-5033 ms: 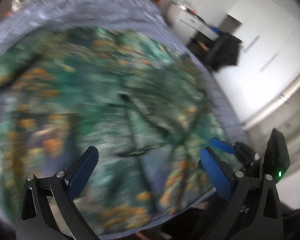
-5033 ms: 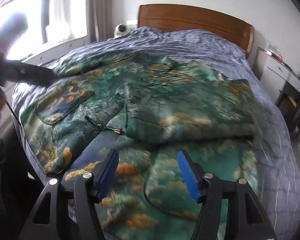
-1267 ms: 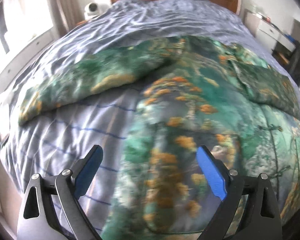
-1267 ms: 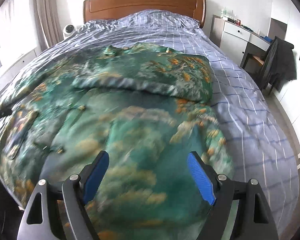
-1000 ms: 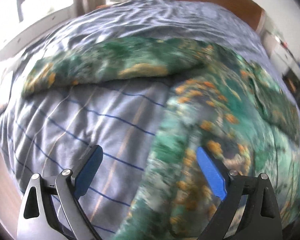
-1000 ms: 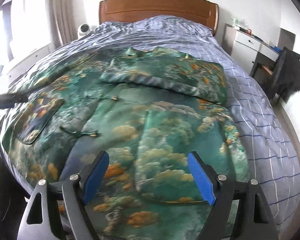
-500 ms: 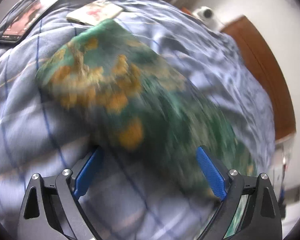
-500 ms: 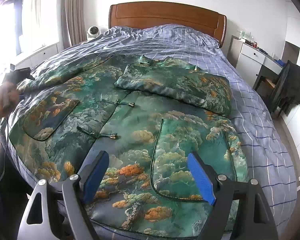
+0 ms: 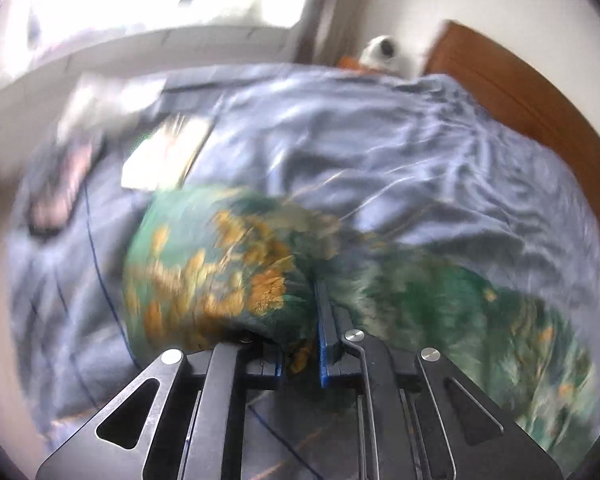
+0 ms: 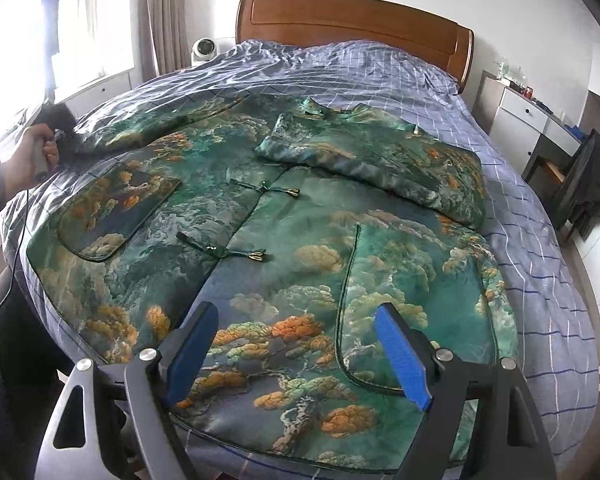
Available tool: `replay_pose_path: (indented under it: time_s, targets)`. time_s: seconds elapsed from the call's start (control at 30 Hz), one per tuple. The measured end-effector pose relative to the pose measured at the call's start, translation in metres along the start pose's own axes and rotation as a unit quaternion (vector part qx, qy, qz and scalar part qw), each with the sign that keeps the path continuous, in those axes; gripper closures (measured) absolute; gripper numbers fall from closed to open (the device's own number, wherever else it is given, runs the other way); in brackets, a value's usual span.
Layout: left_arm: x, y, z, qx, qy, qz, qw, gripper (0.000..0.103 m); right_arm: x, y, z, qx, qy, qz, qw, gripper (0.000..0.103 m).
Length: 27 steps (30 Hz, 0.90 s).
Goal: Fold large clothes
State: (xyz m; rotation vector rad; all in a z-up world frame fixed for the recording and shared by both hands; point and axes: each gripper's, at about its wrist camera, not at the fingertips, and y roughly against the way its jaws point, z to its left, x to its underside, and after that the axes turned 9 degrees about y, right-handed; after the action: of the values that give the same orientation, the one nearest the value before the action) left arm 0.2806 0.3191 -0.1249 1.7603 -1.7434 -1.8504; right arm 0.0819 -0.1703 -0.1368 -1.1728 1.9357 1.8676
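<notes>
Our left gripper pinches the green-and-orange brocade jacket's sleeve cuff; right gripper gapes empty. Slick satin could slip out mid-fold.

left gripper: black frame, silver screws, blue pads
right gripper: same build
left hand: bare skin, dark sleeve
</notes>
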Motion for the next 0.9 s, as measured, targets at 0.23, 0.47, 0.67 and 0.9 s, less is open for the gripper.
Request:
replay_pose_path:
  time_s: [0.23, 0.47, 0.67, 0.9]
  targets:
    - [0.042, 0.105, -0.113, 0.077, -0.215, -0.12, 0.9662, 0.093, 0.001, 0.001, -0.006, 0.0, -0.015, -0.004, 1.0, 0.02]
    - [0.137, 0.143, -0.193, 0.129, -0.39, -0.144, 0.9004, 0.086, 0.004, 0.007, -0.016, 0.008, -0.033, -0.01, 0.999, 0.02]
    - [0.25, 0.125, -0.215, 0.134, -0.528, -0.078, 0.8352, 0.014, 0.011, 0.009, -0.023, 0.009, -0.047, -0.01, 0.999, 0.02]
    - [0.285, 0.132, -0.163, 0.141, -0.555, -0.029, 0.8191, 0.014, 0.011, 0.009, -0.042, 0.013, -0.063, -0.009, 0.998, 0.02]
